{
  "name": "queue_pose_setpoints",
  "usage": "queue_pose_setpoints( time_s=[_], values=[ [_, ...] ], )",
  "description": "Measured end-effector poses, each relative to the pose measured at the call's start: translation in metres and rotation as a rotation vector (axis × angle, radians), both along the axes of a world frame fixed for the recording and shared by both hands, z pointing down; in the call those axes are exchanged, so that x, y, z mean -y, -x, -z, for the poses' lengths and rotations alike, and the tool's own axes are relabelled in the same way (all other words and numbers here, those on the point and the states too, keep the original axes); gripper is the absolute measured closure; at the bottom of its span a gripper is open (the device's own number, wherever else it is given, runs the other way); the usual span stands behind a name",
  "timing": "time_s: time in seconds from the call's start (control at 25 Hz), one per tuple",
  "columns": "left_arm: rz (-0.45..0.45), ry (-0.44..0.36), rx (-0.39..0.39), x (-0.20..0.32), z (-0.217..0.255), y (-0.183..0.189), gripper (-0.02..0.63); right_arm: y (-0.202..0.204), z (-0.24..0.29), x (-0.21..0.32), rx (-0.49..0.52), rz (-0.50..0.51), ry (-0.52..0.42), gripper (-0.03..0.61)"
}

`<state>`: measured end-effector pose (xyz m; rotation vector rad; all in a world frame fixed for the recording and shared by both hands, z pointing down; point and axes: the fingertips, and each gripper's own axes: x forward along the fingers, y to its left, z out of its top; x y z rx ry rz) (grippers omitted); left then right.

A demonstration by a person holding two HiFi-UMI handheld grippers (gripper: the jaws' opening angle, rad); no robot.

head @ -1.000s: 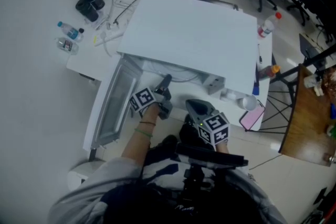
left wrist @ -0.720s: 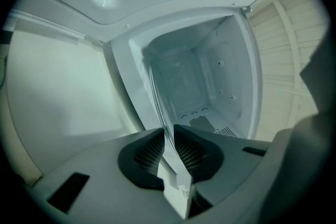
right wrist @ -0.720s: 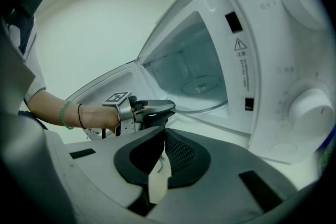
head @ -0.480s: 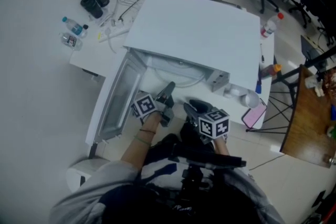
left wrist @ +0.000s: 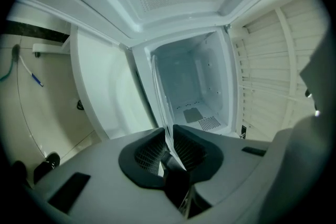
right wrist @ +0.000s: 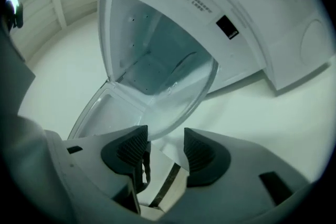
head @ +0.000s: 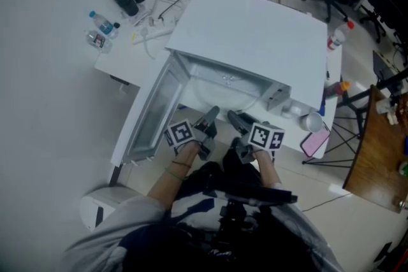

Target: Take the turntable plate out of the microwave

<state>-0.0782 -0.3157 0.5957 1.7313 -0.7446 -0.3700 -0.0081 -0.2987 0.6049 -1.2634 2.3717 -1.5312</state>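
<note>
Two grippers work at the open microwave [head: 255, 35]. Your left gripper [left wrist: 169, 135], whose jaws have just been closing, pinches the turntable plate [right wrist: 178, 94] by its rim, the glass tilted at the oven's mouth. On your right gripper [right wrist: 165, 147] the jaws have just been opening and stand wide, pads off the glass.

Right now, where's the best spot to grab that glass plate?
Grip the plate by its near rim, coming from the microwave's open front. It is a thin flat disc, so only the edge fits between jaws, and that edge juts out past the opening.
</note>
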Motion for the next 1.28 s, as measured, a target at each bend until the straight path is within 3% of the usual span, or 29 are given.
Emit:
queue_pose_setpoints(
  time_s=[0.16, 0.24, 0.32, 0.4, 0.52, 0.64, 0.76, 1.12, 1.28],
  values=[
    [-0.014, -0.015, -0.091, -0.008, 0.010, -0.004, 0.571, 0.000, 0.005, 0.018, 0.073, -0.052, -0.013, 0.365],
    [-0.020, -0.057, -0.151, -0.008, 0.021, -0.008, 0.572, -0.002, 0.003, 0.022, 0.099, -0.082, -0.001, 0.445],
    [-0.017, -0.071, -0.166, -0.008, 0.024, -0.008, 0.569, -0.004, 0.004, 0.023, 0.143, -0.106, 0.008, 0.476],
    [-0.020, -0.065, -0.133, -0.009, 0.019, -0.005, 0.565, -0.004, 0.005, 0.023, 0.164, -0.111, 0.007, 0.492],
    [-0.008, -0.033, 0.009, -0.005, -0.003, 0.007, 0.544, -0.004, 0.004, 0.022, 0.145, -0.110, 0.004, 0.494],
    [0.027, -0.061, -0.016, 0.011, 0.002, 0.010, 0.501, -0.002, 0.005, 0.019, 0.133, -0.099, 0.004, 0.497],
    [0.074, -0.040, -0.015, 0.030, -0.004, 0.018, 0.482, -0.001, 0.005, 0.018, 0.124, -0.088, 0.001, 0.495],
    [0.076, -0.095, -0.272, 0.078, 0.011, -0.006, 0.486, 0.000, 0.005, 0.016, 0.102, -0.054, -0.011, 0.489],
    [0.110, -0.077, -0.282, 0.075, 0.014, -0.004, 0.509, 0.002, 0.005, 0.011, 0.083, -0.030, -0.015, 0.486]
  ],
)
